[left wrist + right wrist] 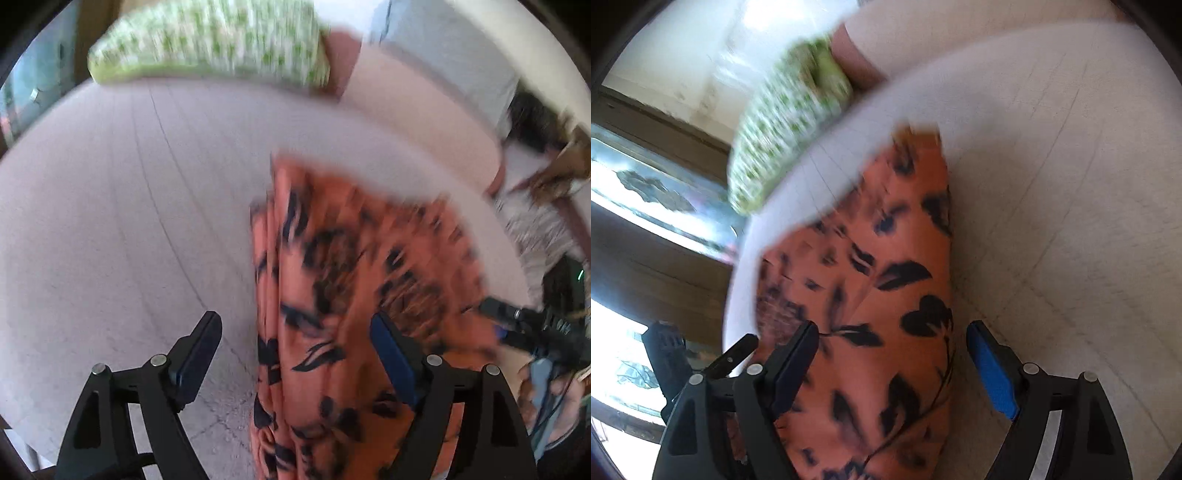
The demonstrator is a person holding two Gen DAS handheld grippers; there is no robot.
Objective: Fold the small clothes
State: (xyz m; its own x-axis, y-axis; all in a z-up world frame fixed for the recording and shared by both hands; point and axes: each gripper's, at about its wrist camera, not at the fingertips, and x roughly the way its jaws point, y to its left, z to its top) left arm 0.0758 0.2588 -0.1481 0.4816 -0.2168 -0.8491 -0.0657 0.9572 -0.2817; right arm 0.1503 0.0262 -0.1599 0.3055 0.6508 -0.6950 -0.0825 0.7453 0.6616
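The orange cloth with black leaf print lies bunched lengthwise on the pale pink bed. Both the left tool and the right tool gape wide, straddling it and gripping nothing, probably ready to pinch an edge. A green-patterned pillow sits far off.

One garment, perhaps one pillow.

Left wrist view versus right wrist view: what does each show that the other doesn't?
Only the left wrist view shows the right gripper from outside, at the cloth's right edge, plus striped fabric beyond the bed.

Only the right wrist view shows a window and the left gripper from outside.

Both show the orange floral garment on the pale bedsheet, the green patterned pillow, and open jaws.
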